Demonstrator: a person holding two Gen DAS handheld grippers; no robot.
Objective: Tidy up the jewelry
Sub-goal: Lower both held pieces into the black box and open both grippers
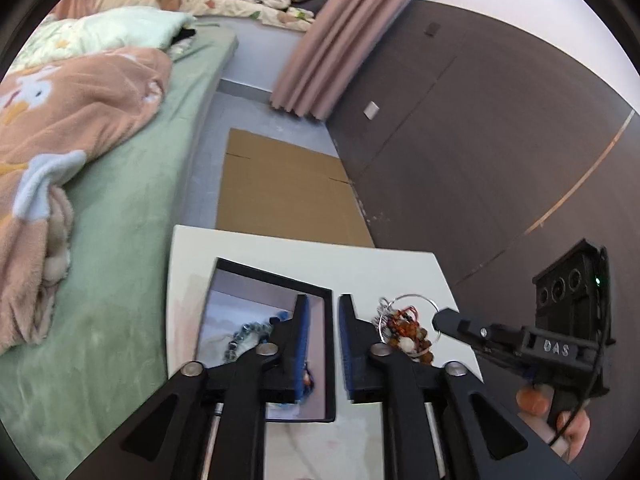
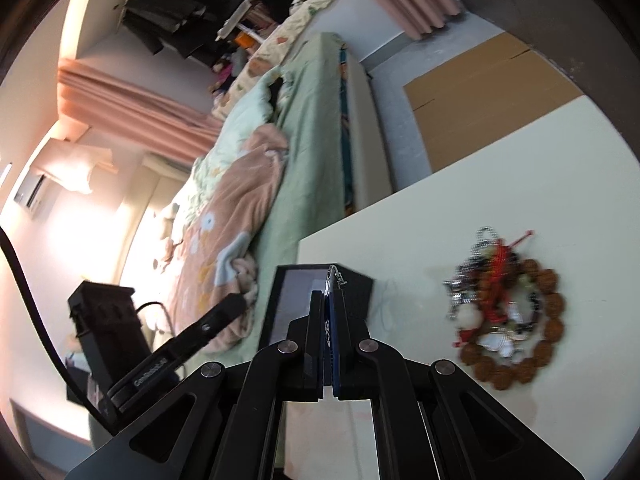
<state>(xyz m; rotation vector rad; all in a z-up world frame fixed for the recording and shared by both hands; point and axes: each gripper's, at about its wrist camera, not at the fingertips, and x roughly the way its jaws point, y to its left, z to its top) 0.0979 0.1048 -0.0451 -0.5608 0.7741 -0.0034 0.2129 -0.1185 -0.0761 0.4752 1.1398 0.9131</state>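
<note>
On the white bench point(image 2: 500, 200) lies a tangled heap of jewelry point(image 2: 508, 312): a ring of brown wooden beads, red cord, a silver chain and pale stones. To its left is a black-framed tray point(image 1: 330, 320) with a mirror-like bottom, where a blue bead bracelet point(image 1: 248, 334) already rests.

The left tool point(image 1: 323, 344) hangs over the tray's right edge, its blue pads apart and holding nothing. The right tool point(image 2: 329, 320) has its fingers pressed together on a thin silver chain point(image 2: 334, 276), over the tray.

The heap looks light, limp and prone to snagging. The stiff bead ring seems the surest hold; the fine chain may slip or drag neighbours along.
</note>
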